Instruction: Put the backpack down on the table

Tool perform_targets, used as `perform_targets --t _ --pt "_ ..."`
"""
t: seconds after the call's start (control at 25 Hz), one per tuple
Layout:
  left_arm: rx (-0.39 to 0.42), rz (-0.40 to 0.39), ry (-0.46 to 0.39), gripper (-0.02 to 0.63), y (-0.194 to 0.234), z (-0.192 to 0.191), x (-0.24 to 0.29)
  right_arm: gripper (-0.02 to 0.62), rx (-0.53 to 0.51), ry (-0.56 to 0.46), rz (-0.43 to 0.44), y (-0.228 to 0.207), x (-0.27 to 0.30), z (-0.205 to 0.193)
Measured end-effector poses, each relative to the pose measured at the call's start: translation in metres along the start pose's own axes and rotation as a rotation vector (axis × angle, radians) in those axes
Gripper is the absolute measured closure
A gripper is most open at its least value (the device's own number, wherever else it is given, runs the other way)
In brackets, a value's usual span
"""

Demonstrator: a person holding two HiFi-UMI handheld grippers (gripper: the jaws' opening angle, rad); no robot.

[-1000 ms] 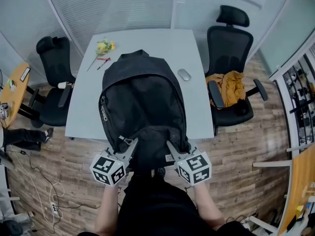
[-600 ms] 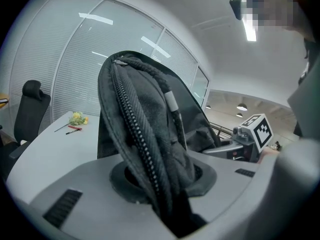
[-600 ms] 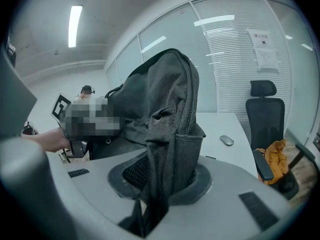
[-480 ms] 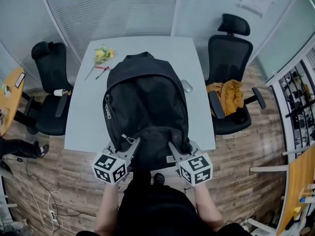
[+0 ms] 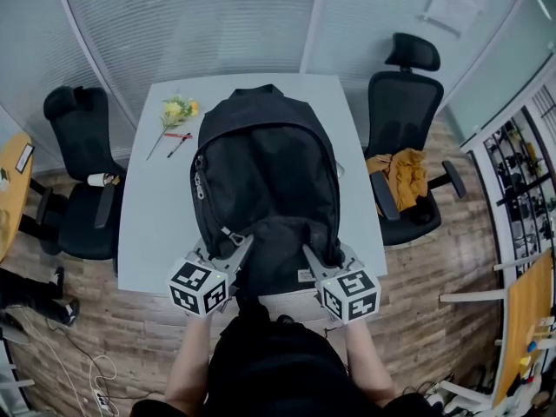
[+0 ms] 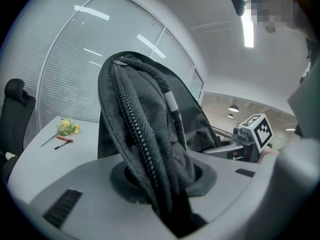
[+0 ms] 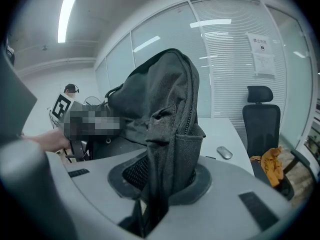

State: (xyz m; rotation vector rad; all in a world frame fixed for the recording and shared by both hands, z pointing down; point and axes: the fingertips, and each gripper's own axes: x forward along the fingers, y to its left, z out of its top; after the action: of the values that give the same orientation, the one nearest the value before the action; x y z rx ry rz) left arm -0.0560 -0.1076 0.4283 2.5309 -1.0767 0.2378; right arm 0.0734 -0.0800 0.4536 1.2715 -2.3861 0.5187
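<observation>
A black backpack (image 5: 261, 181) hangs over the near half of the pale grey table (image 5: 148, 215), held up between both grippers. My left gripper (image 5: 236, 252) is shut on the bag's lower left side, where a zipper runs (image 6: 135, 134). My right gripper (image 5: 311, 257) is shut on the lower right side, on the mesh pocket fabric (image 7: 172, 149). In the left gripper view the backpack (image 6: 150, 114) fills the middle; in the right gripper view the backpack (image 7: 160, 94) stands tall above the table. The bag's underside is hidden.
A yellow flower (image 5: 176, 109) and a red pen (image 5: 179, 136) lie at the table's far left. A grey mouse (image 7: 224, 152) lies on the right side. Black office chairs stand at the left (image 5: 78, 172) and right (image 5: 404, 102); the right one holds a yellow cloth (image 5: 401, 174).
Both grippers and the backpack have moved forward over the table. The bag now covers the mouse in the head view and reaches the table's far edge.
</observation>
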Motion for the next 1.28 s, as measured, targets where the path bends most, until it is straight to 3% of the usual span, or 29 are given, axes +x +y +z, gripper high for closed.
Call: perform_targets --t 0.48,1.28 --pt "0.011 -0.070 0.007 0.502 0.057 0.016 0.015 0.505 0.020 -0.001 -0.070 0.005 0.049 0.023" --pt "-0.071 -0.035 0.094 0.500 0.105 0.001 0.054 0.506 0.071 0.095 -0.016 -0.022 0.107 0.017"
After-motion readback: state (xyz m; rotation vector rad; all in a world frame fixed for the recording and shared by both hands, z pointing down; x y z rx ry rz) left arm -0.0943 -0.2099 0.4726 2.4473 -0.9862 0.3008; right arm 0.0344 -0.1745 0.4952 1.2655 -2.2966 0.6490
